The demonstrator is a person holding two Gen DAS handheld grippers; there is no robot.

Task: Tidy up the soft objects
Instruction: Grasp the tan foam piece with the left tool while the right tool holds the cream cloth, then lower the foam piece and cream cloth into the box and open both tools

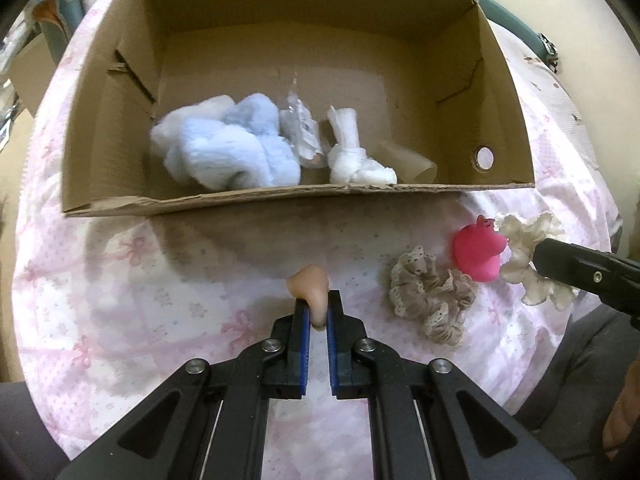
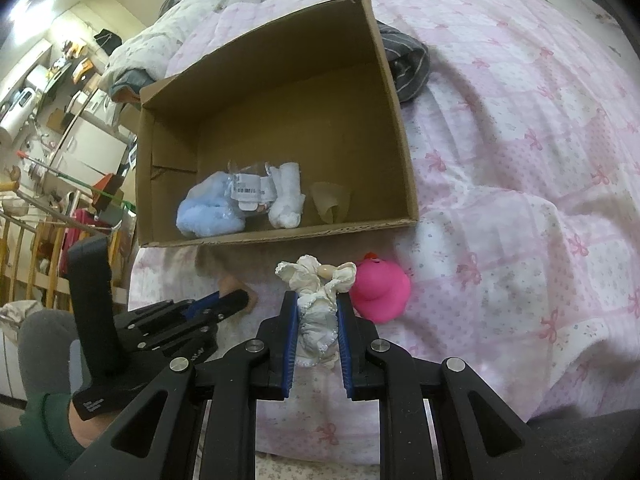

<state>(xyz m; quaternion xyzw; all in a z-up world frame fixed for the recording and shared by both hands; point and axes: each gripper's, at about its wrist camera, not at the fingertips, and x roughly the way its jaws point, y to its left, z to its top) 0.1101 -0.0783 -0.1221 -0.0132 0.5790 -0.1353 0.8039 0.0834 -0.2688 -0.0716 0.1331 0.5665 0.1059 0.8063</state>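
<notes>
From the left wrist we see the left gripper pinched tight on a peach squishy toy, lifted toward the cardboard box — we judge it goes in next. From the right wrist, the right gripper clamps a cream scrunchie beside the pink duck — jaws narrow, fabric squeezed between.

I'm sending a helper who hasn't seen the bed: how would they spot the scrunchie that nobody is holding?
Start at the open cardboard box on the pink bedspread, then look just in front of its right half. Left of the pink rubber duck lies the loose scrunchie. It is taupe with lace edging, whereas the cream scrunchie is pinched in the right gripper.
</notes>
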